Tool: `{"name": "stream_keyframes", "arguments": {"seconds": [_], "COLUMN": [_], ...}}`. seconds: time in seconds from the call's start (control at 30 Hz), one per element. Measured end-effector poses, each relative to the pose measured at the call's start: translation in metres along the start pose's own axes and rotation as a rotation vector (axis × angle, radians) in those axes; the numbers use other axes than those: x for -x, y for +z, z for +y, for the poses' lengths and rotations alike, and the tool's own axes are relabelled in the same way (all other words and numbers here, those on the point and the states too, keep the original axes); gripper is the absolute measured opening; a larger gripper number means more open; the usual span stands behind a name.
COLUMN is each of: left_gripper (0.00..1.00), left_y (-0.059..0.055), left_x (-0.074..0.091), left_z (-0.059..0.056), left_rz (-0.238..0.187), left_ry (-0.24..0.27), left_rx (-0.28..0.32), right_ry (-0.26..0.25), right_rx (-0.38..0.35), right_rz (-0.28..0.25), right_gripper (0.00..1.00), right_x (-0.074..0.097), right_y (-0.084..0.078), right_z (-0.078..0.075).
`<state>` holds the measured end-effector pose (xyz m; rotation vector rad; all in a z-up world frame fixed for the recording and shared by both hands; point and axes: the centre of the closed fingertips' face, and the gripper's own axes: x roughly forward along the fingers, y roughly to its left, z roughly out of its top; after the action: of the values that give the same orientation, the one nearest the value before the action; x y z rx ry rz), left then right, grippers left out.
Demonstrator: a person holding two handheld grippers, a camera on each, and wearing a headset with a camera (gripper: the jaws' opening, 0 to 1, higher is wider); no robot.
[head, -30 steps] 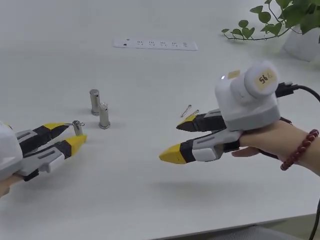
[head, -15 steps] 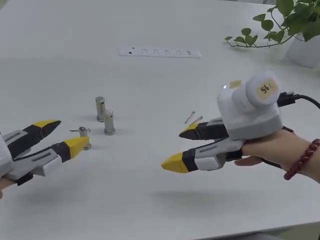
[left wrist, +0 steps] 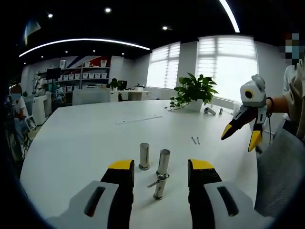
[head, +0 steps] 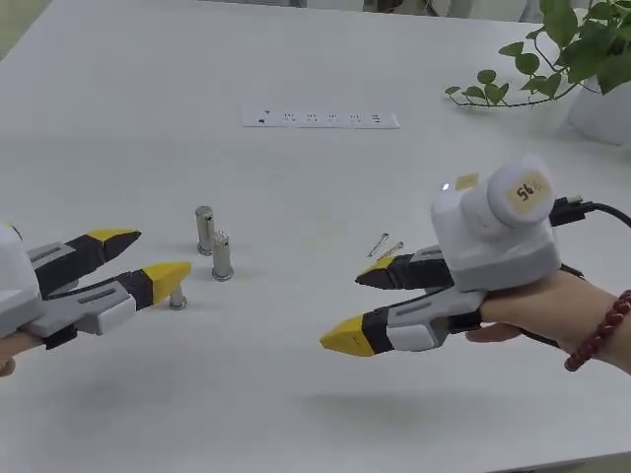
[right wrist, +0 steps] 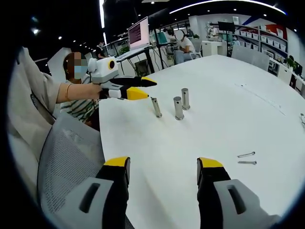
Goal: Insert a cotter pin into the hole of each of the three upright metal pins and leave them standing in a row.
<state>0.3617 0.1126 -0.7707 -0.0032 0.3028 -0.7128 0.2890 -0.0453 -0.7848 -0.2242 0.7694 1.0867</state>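
Pins [head: 222, 256] stand upright; left gripper [head: 160, 251] and right gripper [head: 342, 310] both spread, empty.

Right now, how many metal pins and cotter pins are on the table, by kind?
Upright metal pins: 3
Loose cotter pins: 2
Inserted cotter pin: 1
Total: 6

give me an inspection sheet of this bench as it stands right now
surface: white table, flat
job's things: nearest metal pin upright, holds a cotter pin; two other metal pins upright, bare; two loose cotter pins lying beyond the right claw
clutter: power strip at the far side
grippers: left claw open, beside the nearest metal pin; right claw open, empty
cables: black cable behind the right claw
surroundings: potted plant
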Motion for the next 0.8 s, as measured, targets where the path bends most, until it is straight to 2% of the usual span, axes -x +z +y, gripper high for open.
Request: {"name": "stream_keyframes", "arguments": {"seconds": [0.1, 0.23, 0.5, 0.63, 0.8], "left_gripper": [0.42, 0.41, 0.38, 0.36, 0.33], "left_y": [0.002, 0.003, -0.003, -0.003, -0.009], "left_x": [-0.005, -0.015, -0.033, -0.040, -0.049], "left_z": [-0.003, -0.005, -0.005, -0.004, -0.005], "left_rz": [0.027, 0.043, 0.107, 0.112, 0.137], "left_ry": [-0.014, -0.034, -0.057, -0.064, -0.075], "left_rx": [-0.029, -0.044, -0.063, -0.059, -0.068], "right_ry": [-0.003, -0.004, -0.013, -0.018, -0.025], "right_rx": [-0.001, -0.007, -0.013, -0.018, -0.027], "right_rz": [-0.005, -0.015, -0.026, -0.027, -0.031], "right_gripper": [0.59, 0.59, 0.59, 0.59, 0.59], "right_x": [0.002, 0.004, 0.009, 0.010, 0.012], "right_y": [-0.001, -0.001, -0.002, -0.004, -0.006], "right_z": [0.000, 0.001, 0.000, -0.001, -0.004]}}
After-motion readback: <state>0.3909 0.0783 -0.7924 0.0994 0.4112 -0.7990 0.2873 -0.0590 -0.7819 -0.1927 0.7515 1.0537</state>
